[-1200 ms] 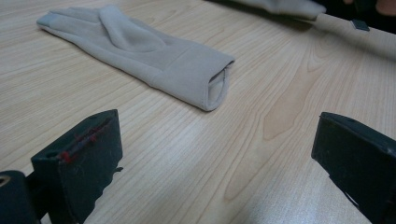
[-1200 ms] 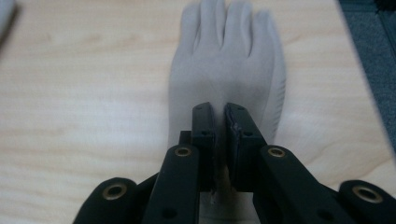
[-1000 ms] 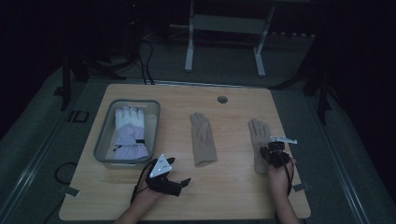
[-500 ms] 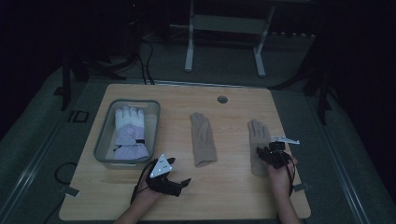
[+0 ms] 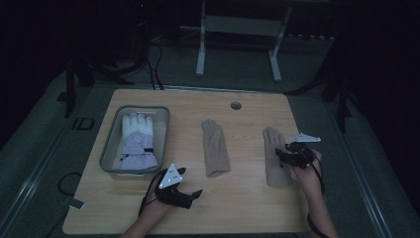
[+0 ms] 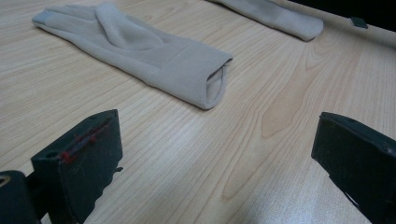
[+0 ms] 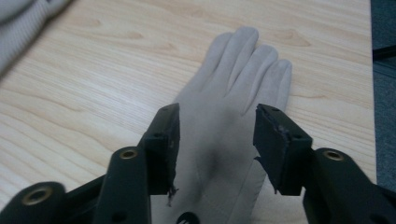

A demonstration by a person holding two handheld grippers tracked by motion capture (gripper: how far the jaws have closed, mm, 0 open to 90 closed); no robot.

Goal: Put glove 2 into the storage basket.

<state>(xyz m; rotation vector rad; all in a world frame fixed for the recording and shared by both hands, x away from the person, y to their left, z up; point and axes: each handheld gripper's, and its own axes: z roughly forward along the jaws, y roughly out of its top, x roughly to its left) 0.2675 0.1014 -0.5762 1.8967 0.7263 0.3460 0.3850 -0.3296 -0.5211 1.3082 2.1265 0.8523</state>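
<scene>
Fingers (image 7: 163, 140) of the right gripper (image 5: 291, 154) had just been spread and nothing was pinched; the right glove (image 5: 275, 157) was left flat beneath them on the table (image 5: 247, 198). Left gripper (image 5: 181, 191) was held spread, idle. Middle glove (image 5: 215, 148) remained unhandled; pairing seemed unfinished

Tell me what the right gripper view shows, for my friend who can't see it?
The right gripper hangs just above a beige glove lying flat on a wooden table, fingers pointing away. Its two black jaws have just been opening; they stand apart over the glove's palm without pinching it. A bit of another pale glove shows in the top left corner.
</scene>
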